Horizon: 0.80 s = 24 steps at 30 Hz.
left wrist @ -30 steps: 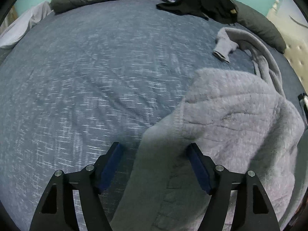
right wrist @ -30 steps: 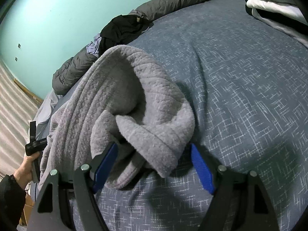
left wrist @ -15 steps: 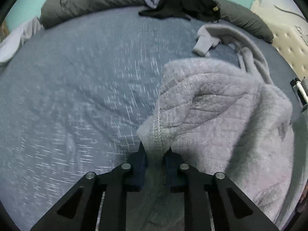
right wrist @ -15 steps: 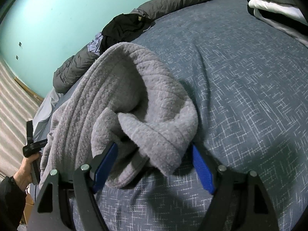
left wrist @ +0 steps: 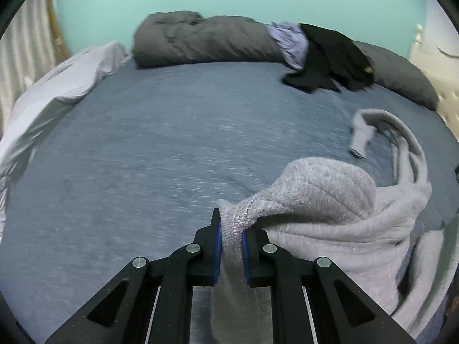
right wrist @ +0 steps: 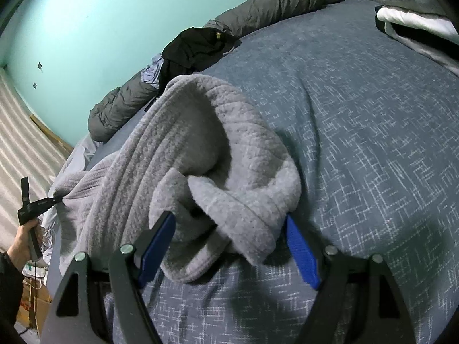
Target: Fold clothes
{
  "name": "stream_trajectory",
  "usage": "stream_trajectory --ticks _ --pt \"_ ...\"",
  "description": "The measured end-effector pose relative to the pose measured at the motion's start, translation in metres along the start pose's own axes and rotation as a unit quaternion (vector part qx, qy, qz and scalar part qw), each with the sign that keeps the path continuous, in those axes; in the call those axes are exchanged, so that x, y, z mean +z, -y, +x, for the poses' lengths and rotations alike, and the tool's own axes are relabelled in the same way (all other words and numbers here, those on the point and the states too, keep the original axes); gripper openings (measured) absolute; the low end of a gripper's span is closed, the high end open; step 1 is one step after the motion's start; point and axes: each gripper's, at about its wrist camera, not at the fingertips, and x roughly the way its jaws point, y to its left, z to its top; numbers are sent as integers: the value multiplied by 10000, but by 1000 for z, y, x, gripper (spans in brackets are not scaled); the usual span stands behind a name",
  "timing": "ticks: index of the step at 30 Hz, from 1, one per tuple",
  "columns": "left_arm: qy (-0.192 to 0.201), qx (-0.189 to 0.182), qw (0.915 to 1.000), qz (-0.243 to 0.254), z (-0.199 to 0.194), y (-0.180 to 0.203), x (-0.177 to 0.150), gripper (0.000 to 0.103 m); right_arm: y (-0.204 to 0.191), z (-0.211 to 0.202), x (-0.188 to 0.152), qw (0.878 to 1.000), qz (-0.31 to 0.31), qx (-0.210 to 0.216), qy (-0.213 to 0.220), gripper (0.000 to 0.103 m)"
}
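A grey fleece garment (left wrist: 330,215) lies on the blue bed cover (left wrist: 172,157). My left gripper (left wrist: 231,238) is shut on its ribbed hem and holds that edge lifted above the bed. A sleeve (left wrist: 364,132) trails toward the far right. In the right wrist view the same garment (right wrist: 200,149) bunches up between the blue pads (right wrist: 301,252) of my right gripper (right wrist: 229,246), which is open around a thick fold. The left gripper (right wrist: 34,206) shows far left in that view, pulling the fleece edge.
A dark grey rolled duvet (left wrist: 206,37) lies along the far edge by the teal wall. A black garment (left wrist: 330,57) and a lilac one (left wrist: 287,40) rest on it. A white sheet (left wrist: 57,86) lies at left. Folded clothes (right wrist: 416,20) are stacked at far right.
My left gripper has shut on the fleece hem and lifted it, tilting up so the wall shows. The right gripper has stayed open around the fold.
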Motion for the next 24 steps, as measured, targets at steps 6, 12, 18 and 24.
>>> stream_trajectory --ticks 6,12,18,24 --pt "-280 438 9962 -701 7 -57 -1 15 -4 -4 4 9999 -73 5 85 56" --pt "-502 311 9951 -793 7 -55 -20 51 -10 -7 8 9999 -116 17 120 22" --pt "-414 153 9943 -968 -28 -71 -34 58 -33 -20 17 9982 -558 -1 205 11" --pt "-410 -30 9959 -801 -55 -72 -53 59 -57 -54 52 9886 -1446 -293 302 9"
